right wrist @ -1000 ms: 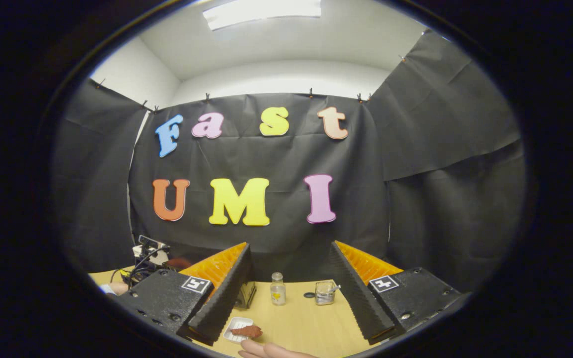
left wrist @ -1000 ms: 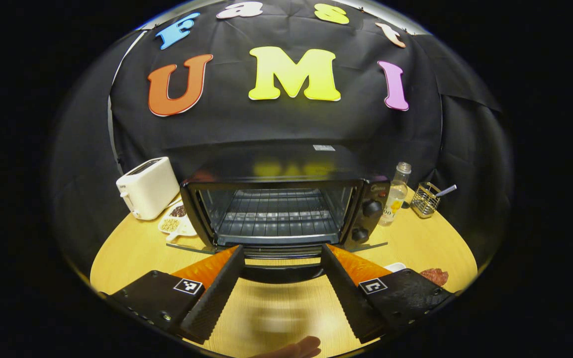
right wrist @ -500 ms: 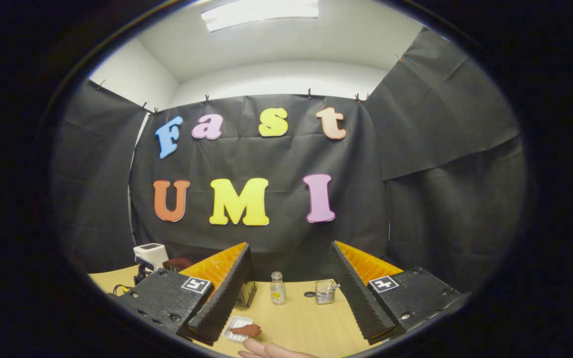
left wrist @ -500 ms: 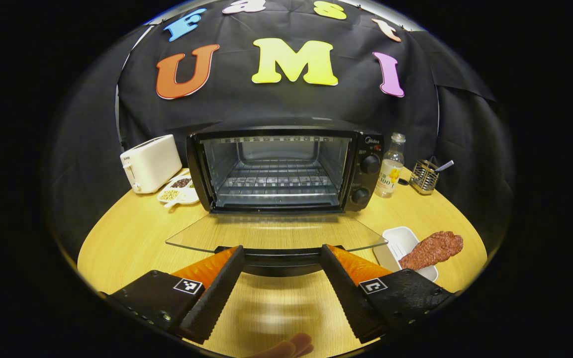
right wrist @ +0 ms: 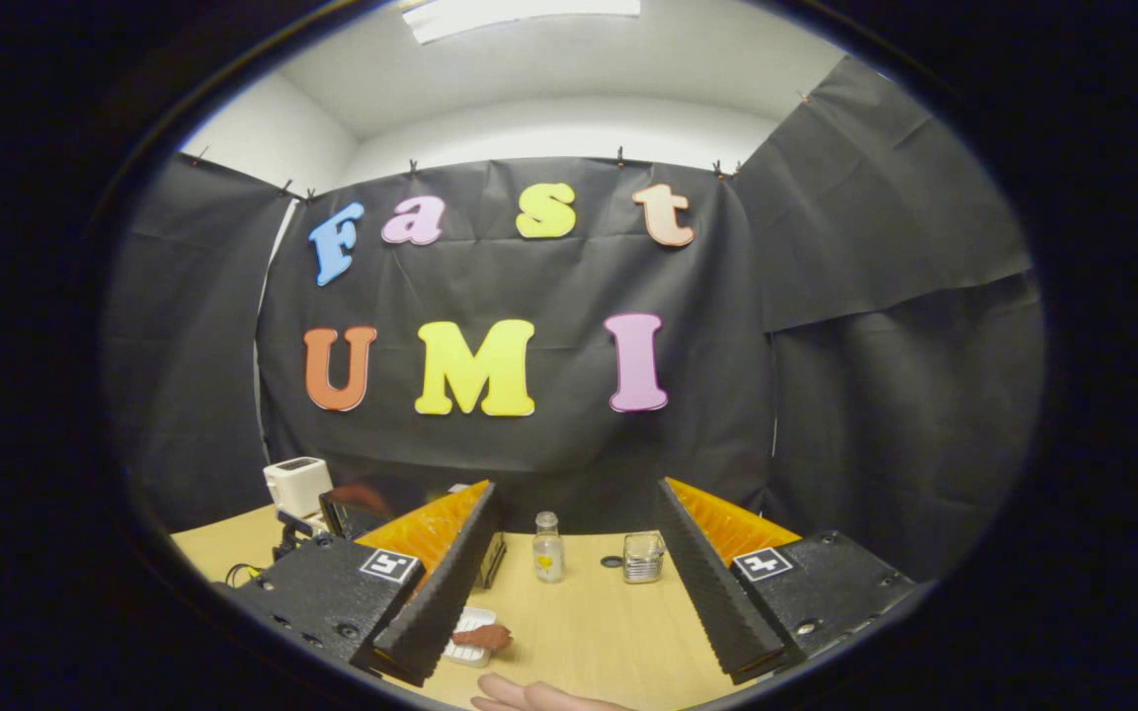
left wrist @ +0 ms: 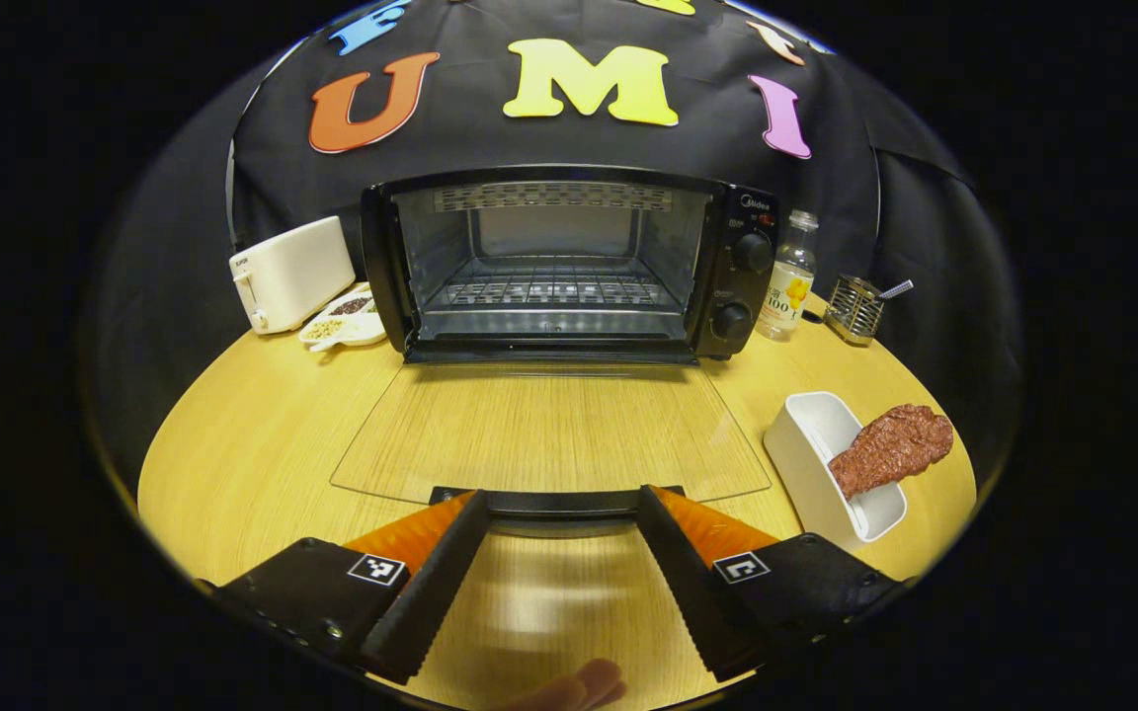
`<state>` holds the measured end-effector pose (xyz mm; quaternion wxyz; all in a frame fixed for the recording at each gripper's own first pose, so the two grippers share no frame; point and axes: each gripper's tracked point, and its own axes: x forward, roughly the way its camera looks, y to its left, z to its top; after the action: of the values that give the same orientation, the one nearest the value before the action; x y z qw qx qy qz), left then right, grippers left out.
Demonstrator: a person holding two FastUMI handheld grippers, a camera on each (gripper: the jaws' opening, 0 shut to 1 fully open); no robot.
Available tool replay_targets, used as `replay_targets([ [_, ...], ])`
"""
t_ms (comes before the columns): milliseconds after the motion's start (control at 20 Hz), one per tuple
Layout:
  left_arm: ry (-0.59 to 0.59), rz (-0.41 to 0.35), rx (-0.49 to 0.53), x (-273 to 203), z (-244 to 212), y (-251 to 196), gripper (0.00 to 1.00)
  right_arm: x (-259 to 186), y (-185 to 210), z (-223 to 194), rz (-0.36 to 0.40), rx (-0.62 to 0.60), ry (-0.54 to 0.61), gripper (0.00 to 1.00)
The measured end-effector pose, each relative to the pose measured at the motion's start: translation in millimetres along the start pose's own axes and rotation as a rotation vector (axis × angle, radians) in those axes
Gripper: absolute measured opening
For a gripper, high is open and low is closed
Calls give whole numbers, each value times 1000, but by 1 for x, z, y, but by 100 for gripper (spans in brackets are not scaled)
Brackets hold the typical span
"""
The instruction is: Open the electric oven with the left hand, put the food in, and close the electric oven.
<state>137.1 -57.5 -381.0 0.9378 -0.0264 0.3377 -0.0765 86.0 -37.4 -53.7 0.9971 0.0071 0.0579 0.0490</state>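
Showing at the bottom edge of the left gripper view, a fingertip (left wrist: pixel 579 684) of the holding hand. Reaching forward level over the table (left wrist: pixel 253 434), left gripper (left wrist: pixel 561 513) with fingers spread wide, straddling the handle (left wrist: pixel 557 503) of the oven door (left wrist: pixel 549 430) without pinching it. Lying flat open on the table, glass door, baring the wire rack (left wrist: pixel 551 291) inside the oven (left wrist: pixel 569 262). Sitting to the right of the door, white tray (left wrist: pixel 816 464) with the meat (left wrist: pixel 890 446) resting across its rim. Standing at the back, toaster (left wrist: pixel 290 272), seed dish (left wrist: pixel 342 321), bottle (left wrist: pixel 791 286), wire basket (left wrist: pixel 853 308). Bearing a small brand word above its knobs, oven, too small for reading here. Hanging higher in the right gripper view, right gripper (right wrist: pixel 574 573), likewise spread and holding nothing, with a hand (right wrist: pixel 529 694) at the bottom and the meat (right wrist: pixel 480 637) near its left finger.
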Motion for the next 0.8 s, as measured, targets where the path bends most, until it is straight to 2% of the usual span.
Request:
replay_targets([
  [150,-45,34,-30,-8,10,7,97,5,-2,-8,-4,2,21,100],
  [200,-66,39,-30,-15,14,8,97,8,-2,-12,-3,1,37,96],
  [300,-114,31,-46,-31,25,5,98,16,2,-27,19,7,88,100],
  [400,-166,19,-48,-54,42,2,97,26,9,-43,59,26,149,96],
  [500,-243,28,-36,-81,68,3,97,40,15,-66,94,22,230,100],
  [600,-312,35,-29,-109,90,3,97,53,18,-88,118,17,314,96],
  [800,-450,52,-16,-165,132,6,97,82,21,-149,136,1,509,100],
])
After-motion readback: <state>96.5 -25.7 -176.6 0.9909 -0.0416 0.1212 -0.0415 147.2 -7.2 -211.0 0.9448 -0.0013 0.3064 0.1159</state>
